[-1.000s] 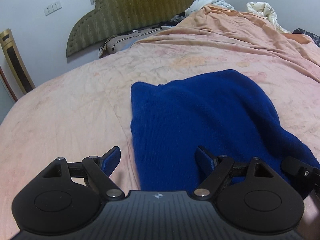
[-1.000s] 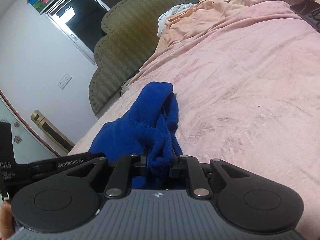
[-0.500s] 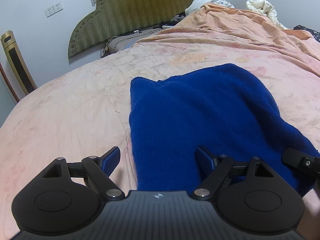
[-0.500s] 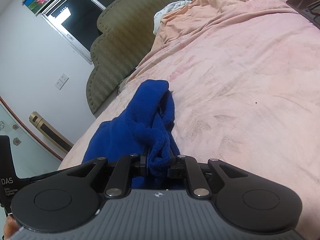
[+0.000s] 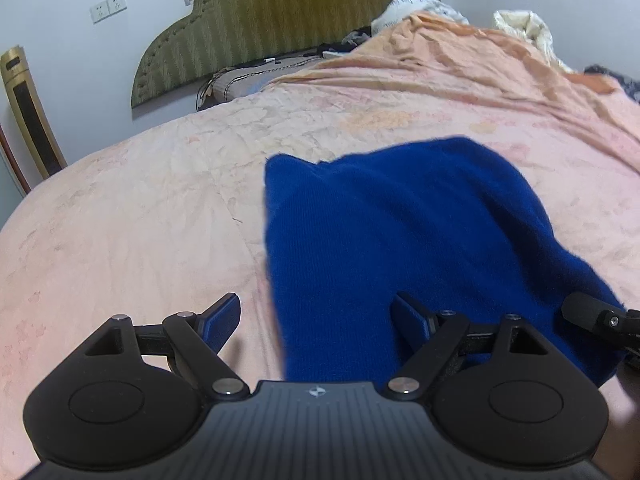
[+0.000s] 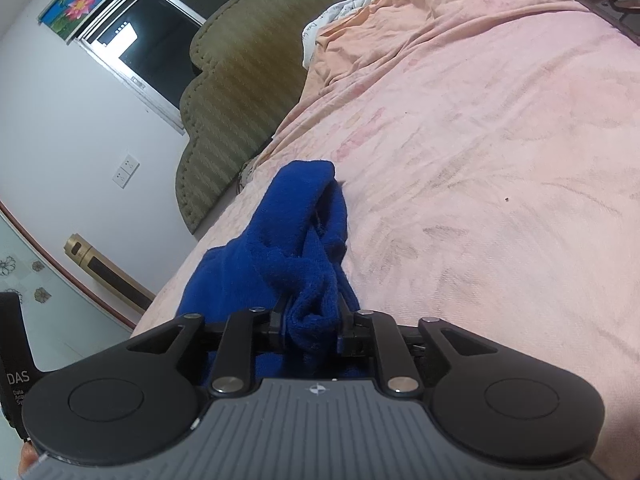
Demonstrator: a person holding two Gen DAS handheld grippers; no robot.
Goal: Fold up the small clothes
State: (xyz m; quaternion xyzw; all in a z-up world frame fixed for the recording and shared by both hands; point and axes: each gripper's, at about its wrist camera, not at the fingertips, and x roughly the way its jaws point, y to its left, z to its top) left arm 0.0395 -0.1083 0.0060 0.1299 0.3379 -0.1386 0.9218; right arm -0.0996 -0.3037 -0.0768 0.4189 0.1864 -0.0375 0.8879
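We see the blue garment [image 5: 400, 232] lying on the pink bed [image 5: 120, 220]. Left gripper [image 5: 318, 320]: jaws spread, empty. Right gripper [image 6: 314, 320]: jaws just opening, bunched cloth between them.

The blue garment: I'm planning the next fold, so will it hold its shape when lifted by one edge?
Probably not. The blue garment bunches into soft folds between the right gripper's just-opening jaws, so it looks floppy. Its fuzzy knit on the bedspread will likely drag and wrinkle rather than slide. It seems light.
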